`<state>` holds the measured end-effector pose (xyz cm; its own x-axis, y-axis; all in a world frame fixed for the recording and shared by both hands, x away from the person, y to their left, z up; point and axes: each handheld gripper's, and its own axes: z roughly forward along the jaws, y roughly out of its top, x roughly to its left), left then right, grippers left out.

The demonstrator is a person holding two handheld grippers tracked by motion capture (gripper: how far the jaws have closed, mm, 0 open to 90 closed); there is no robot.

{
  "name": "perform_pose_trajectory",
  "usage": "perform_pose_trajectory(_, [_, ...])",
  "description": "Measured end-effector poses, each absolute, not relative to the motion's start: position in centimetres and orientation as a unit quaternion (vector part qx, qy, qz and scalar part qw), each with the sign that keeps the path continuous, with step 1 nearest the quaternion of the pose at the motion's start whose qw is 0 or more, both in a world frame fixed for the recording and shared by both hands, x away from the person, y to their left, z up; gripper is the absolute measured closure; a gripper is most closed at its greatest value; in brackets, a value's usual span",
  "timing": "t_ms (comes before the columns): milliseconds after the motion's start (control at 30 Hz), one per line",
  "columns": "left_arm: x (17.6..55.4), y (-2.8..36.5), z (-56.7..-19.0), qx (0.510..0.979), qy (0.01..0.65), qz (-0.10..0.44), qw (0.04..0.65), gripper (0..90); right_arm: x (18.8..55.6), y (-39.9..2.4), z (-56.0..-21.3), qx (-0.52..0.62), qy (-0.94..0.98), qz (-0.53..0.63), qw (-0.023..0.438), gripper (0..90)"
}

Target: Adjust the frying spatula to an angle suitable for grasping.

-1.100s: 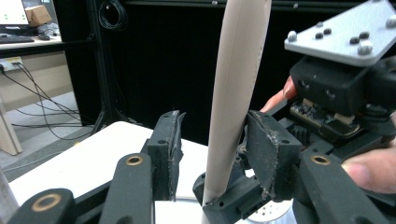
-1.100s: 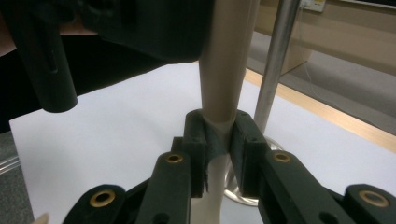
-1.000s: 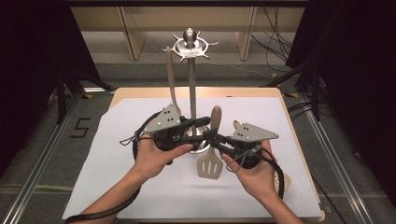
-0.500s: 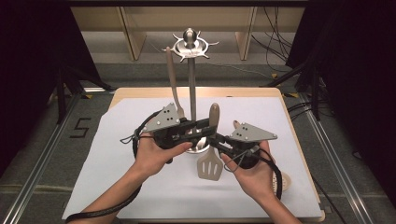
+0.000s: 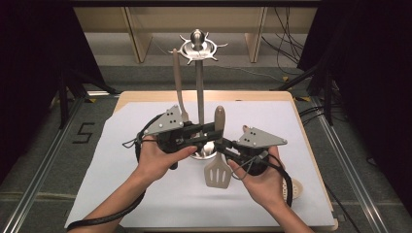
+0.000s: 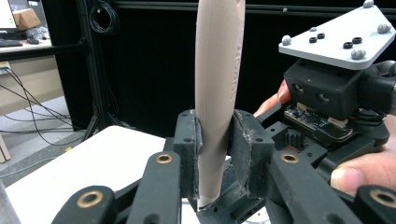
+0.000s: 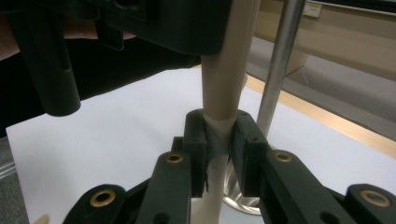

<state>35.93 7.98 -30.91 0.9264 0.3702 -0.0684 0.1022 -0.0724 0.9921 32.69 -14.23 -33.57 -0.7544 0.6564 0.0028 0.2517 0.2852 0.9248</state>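
Observation:
A beige slotted spatula (image 5: 219, 171) stands upright in front of the metal utensil stand (image 5: 199, 87), its head down near the white sheet. My left gripper (image 5: 216, 130) has just been closing and is now shut on the upper handle (image 6: 217, 70), both pads pressing it (image 6: 215, 144). My right gripper (image 5: 222, 145) is shut on the thin neck of the spatula lower down (image 7: 217, 140). The right gripper's grey plate (image 6: 336, 39) sits close beside the handle. A second utensil (image 5: 178, 82) hangs from a hook of the stand.
The stand's pole (image 7: 280, 60) rises just behind the spatula from a round base (image 5: 204, 154). A white sheet (image 5: 121, 170) covers the wooden table. A small round perforated piece (image 5: 294, 188) lies near the right edge. Dark curtains flank both sides.
The left gripper's jaws have drawn in onto the spatula handle. Both hands and the spatula have stayed in place.

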Motion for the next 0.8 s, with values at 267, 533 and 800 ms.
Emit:
perform_pose_trajectory(267, [36.3,9.0,-30.6,0.72,0.172,0.112,0.663,72.4,32.6,-14.3,-33.4,0.266,0.779,0.525,0.217,58.9])
perform_pose_trajectory(533, [36.9,10.4,-30.5,0.711,0.183,0.121,0.668,72.4,32.3,-16.5,-34.4,0.277,0.774,0.525,0.221,56.5])
perform_pose_trajectory(800, [37.4,11.6,-30.0,0.708,0.191,0.133,0.667,72.4,32.5,-18.7,-35.5,0.309,0.772,0.508,0.226,56.9])
